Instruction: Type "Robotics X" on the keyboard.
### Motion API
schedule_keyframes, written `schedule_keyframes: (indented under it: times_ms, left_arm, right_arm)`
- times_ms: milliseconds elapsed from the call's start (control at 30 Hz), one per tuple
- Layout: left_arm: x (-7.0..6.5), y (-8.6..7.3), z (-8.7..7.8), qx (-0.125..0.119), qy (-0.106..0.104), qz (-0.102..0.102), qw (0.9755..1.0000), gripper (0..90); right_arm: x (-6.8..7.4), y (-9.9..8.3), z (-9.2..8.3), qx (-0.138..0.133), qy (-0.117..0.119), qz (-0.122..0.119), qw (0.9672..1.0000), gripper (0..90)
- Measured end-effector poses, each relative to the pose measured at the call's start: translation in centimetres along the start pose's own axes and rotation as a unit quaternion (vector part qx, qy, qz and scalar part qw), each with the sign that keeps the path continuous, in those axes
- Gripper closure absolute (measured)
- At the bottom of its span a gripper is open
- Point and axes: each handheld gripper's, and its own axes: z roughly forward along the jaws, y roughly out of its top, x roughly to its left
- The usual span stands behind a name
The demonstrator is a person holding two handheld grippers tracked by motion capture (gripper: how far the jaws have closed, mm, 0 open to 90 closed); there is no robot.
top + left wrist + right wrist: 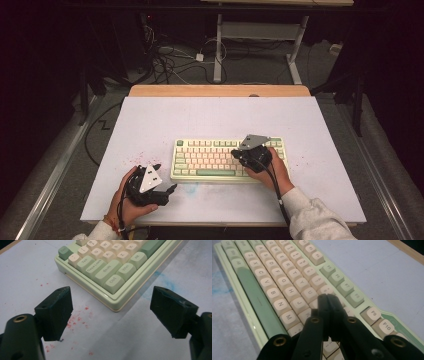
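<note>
keyboard (210, 159) | long axis left-right across table | keys up, spacebar toward person

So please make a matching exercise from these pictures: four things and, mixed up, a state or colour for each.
Things:
1. left gripper
2. right gripper
3. space bar
4. letter keys

States or colours:
a. cream
b. jaws shut, above the keyboard
c. darker green
d. jaws open, beside the keyboard

Pairs: 1-d, 2-b, 3-c, 4-a
</note>
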Motion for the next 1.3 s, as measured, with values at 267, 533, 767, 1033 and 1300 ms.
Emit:
schedule_keyframes:
  times_ms: [267,533,767,1033,1300]
  left_arm:
    - [-0.1,0.0,0.2,0.005,-0.005,0.003,1.0000,17.3]
    - [-0.2,0.0,0.2,0.007,-0.008,0.006,0.9999,17.3]
    - [-0.2,0.0,0.3,0.010,-0.012,0.006,0.9999,17.3]
    - [-0.3,0.0,0.3,0.013,-0.016,0.008,0.9998,17.3]
    - [-0.2,0.0,0.3,0.012,-0.016,0.006,0.9998,17.3]
  right_arm:
    - [0.0,0.1,1.2,0.017,-0.004,-0.002,0.9999,90.0]
    - [-0.1,-0.1,1.4,0.021,-0.007,0.002,0.9997,89.4]
    - [-0.2,-0.2,1.5,0.021,-0.010,0.002,0.9997,89.1]
    - [0.0,-0.2,1.6,0.034,-0.012,-0.001,0.9994,90.0]
    - [-0.2,-0.1,0.7,0.009,-0.011,0.006,0.9999,90.0]
